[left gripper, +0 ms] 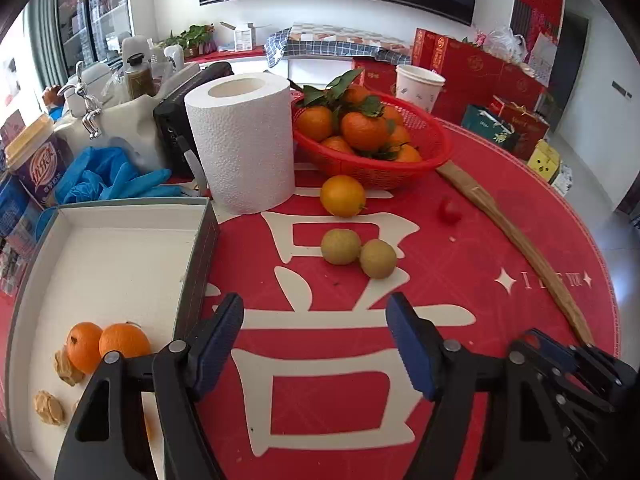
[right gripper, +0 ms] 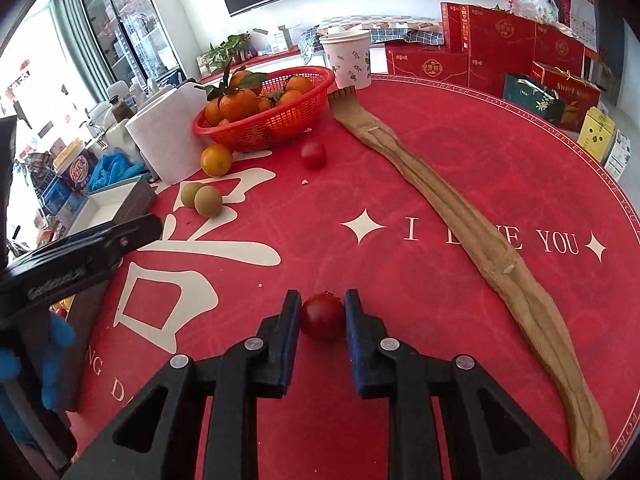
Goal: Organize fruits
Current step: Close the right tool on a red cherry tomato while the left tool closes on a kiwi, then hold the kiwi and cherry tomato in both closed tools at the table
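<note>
Two containers sit on the red surface (right gripper: 460, 168). One is a red basket (left gripper: 372, 168) at 12 o'clock in the left view, heaped with oranges (left gripper: 362, 130) that have green leaves. The other is a white box (left gripper: 116, 264) at 9 o'clock, and inside it lie two oranges (left gripper: 106, 344) and some tan bits (left gripper: 49, 406) near its close end.

The box wall stands just beside the left gripper (left gripper: 316, 344). A paper roll (left gripper: 244, 140) stands between the box and the basket. A long wooden stick (right gripper: 472, 240) runs from the basket toward 4 o'clock in the right view, near the round edge of the surface. The middle of the surface, between the box and the stick, is mostly open.

Loose fruit lies in front of the basket: one yellow orange (left gripper: 343, 195), two green-brown fruits (left gripper: 358, 252) touching each other, and one small red tomato (left gripper: 449, 210) off at 2 o'clock.

The left gripper is wide apart and holds nothing. The right gripper (right gripper: 322, 312) is closed on another tomato (right gripper: 322, 318). It is round, shiny and dark red, and sits low over the surface at 6 o'clock in the right view.
</note>
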